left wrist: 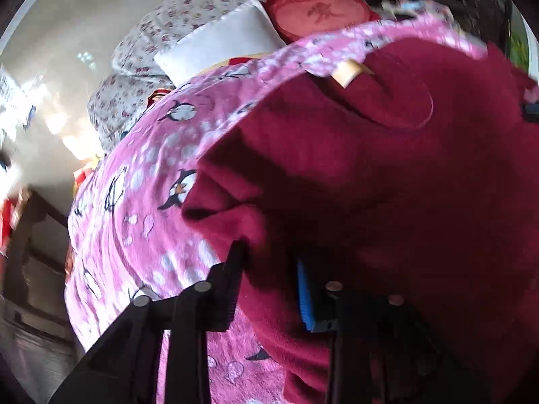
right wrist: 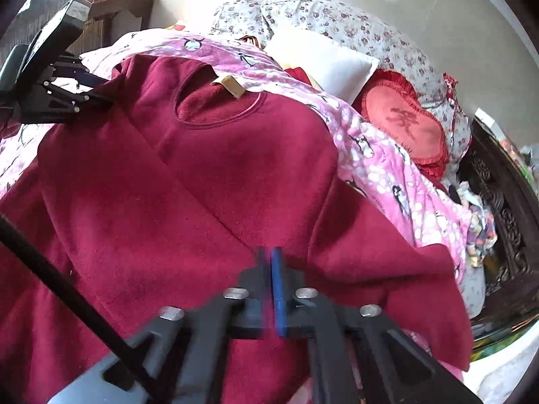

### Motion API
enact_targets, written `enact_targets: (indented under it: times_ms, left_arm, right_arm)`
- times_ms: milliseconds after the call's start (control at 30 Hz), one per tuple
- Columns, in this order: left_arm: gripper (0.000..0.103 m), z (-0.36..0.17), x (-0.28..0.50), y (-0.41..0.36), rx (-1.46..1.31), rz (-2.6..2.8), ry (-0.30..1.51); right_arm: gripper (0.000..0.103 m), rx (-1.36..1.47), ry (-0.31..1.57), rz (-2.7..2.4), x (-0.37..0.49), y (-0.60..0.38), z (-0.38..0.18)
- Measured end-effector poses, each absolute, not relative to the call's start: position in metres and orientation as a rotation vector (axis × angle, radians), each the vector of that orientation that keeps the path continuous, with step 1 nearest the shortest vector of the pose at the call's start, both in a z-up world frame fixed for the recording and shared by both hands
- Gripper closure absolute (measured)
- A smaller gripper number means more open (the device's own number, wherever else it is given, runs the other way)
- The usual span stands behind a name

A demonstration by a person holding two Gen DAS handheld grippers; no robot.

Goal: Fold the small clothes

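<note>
A dark red fleece top (right wrist: 188,181) lies spread on a pink penguin-print blanket (right wrist: 397,181), its round neckline and tan label (right wrist: 230,86) toward the far side. In the left wrist view the same top (left wrist: 387,175) fills the right half. My left gripper (left wrist: 269,262) is open, its fingers straddling a raised fold of the top's edge; it also shows at the top's far left corner in the right wrist view (right wrist: 97,96). My right gripper (right wrist: 271,269) is shut on the top's near edge, the fabric pinched between its blue pads.
A white pillow (right wrist: 323,57), a red round cushion (right wrist: 401,128) and a floral quilt (right wrist: 337,17) lie at the head of the bed. A dark carved wooden frame (right wrist: 505,208) runs along the right. A black cable (right wrist: 67,289) crosses the lower left.
</note>
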State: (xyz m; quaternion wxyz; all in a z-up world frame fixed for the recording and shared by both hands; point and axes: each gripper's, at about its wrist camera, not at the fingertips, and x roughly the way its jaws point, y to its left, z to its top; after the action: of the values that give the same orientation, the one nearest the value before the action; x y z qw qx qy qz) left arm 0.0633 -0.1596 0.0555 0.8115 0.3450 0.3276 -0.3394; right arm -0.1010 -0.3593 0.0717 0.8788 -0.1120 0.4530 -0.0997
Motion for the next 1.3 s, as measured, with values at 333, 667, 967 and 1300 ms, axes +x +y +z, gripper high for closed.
enact_targets:
  times_ms: [333, 667, 967, 1300]
  left_arm:
    - [0.088, 0.085, 0.063, -0.142, 0.637, -0.732, 0.672]
    - [0.083, 0.082, 0.069, -0.141, 0.609, -0.730, 0.702]
    - [0.083, 0.109, 0.079, -0.127, 0.448, -0.687, 0.671]
    - [0.057, 0.107, 0.052, -0.133, 0.405, -0.707, 0.682]
  right_arm:
    - [0.048, -0.122, 0.920, -0.047, -0.090, -0.353, 0.089]
    - [0.097, -0.307, 0.991, -0.025, -0.087, -0.327, 0.059]
    - [0.099, -0.290, 0.803, -0.295, -0.067, -0.359, 0.123]
    - [0.042, -0.131, 0.814, -0.319, -0.073, -0.385, 0.114]
